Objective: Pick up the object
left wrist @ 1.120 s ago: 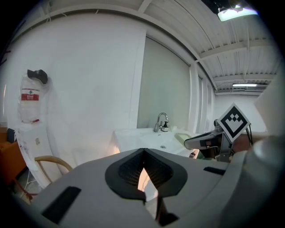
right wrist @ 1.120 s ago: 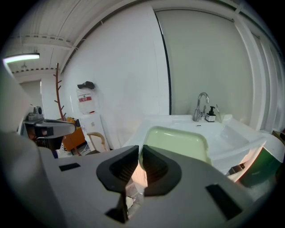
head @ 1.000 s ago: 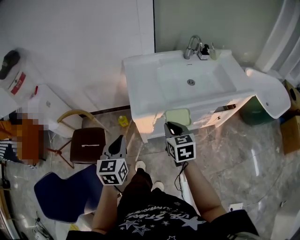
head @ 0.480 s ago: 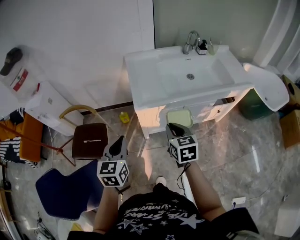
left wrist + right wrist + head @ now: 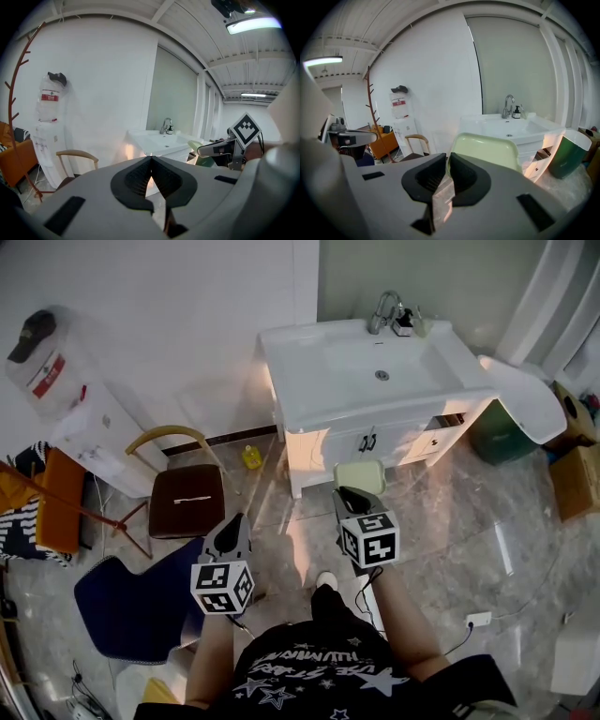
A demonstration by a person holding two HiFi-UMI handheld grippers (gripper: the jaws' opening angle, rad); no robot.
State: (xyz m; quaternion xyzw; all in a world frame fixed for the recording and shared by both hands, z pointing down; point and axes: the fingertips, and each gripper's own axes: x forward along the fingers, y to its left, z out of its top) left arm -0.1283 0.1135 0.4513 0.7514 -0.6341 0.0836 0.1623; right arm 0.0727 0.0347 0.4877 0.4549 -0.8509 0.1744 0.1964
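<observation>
While the right tongs (image 5: 446,161) are clamping the green dish (image 5: 487,150) by its rim and the left tongs (image 5: 151,161) are sitting together, empty, we are trying to hold it level against slipping.

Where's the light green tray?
Head view, right of centre: the tray is pinched in the right gripper, just in front of the sink cabinet.

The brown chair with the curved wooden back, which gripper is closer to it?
Left. In the head view the left gripper sits just right of the brown chair; the right gripper, shut on a pale green plate, is farther right.
</observation>
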